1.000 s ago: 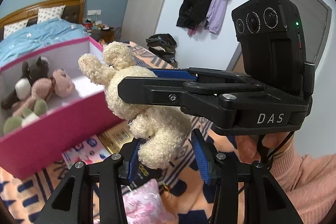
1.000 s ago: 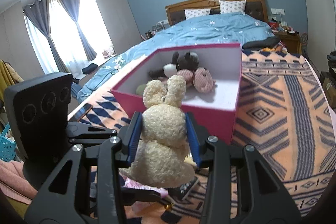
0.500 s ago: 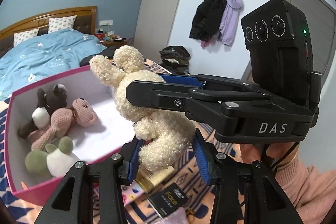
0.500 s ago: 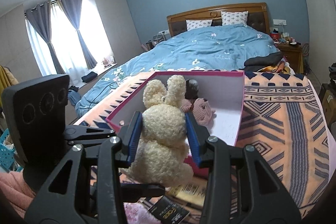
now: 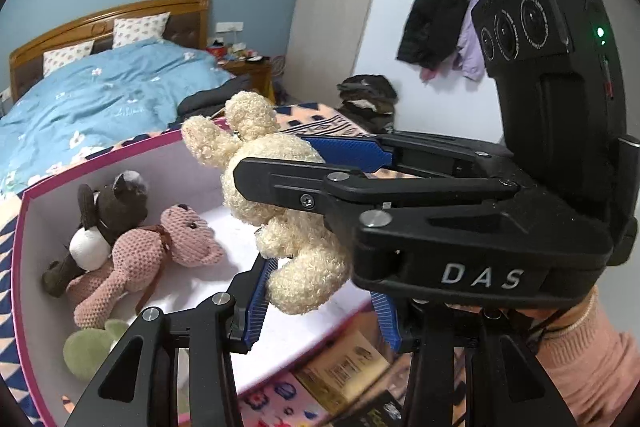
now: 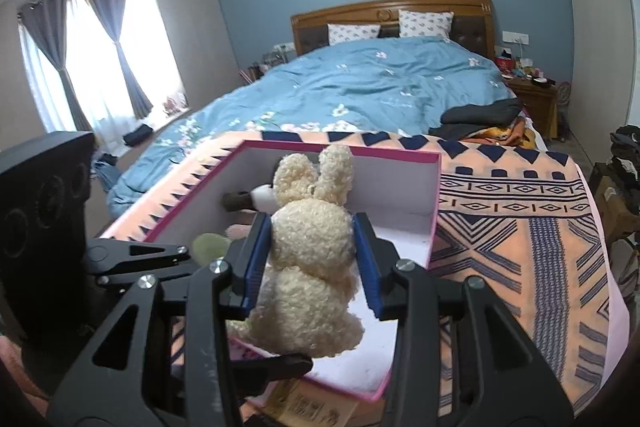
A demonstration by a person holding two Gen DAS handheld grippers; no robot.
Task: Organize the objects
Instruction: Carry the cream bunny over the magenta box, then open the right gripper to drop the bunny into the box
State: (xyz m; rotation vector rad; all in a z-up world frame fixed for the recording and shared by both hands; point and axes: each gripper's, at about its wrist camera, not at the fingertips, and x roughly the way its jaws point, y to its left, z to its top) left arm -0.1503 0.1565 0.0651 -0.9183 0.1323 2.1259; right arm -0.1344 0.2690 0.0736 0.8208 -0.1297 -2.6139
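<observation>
A: Two grippers, one toy. The right gripper (image 6: 312,259) is clamped on the rabbit (image 6: 310,259) — curly cream plush, long ears up — its blue ribbed pads (image 6: 256,263) pressing both flanks.

B: And the left gripper (image 5: 320,307)?

A: Spread wide. Its blue pads (image 5: 256,303) stand either side of the rabbit's (image 5: 280,195) feet without pinching.

B: Where is the rabbit?

A: In the air over the box (image 6: 434,211), a pink-rimmed rectangle with smooth white walls, on a patterned orange-and-navy blanket (image 6: 520,227).

B: Inside?

A: A knitted pink bear (image 5: 160,251), a dark brown toy (image 5: 116,211) with a white muzzle lying against it, and a green felt lump (image 5: 88,351) cut off by the left gripper's frame. In the right view the rabbit hides most of them.

B: Below the box?

A: Blurred packets (image 5: 340,371); print unreadable.

B: Any change?

A: Half a second ago the box's near wall sat just ahead of the rabbit. Now the box fills more of both views, and the rabbit hangs above its white floor.
</observation>
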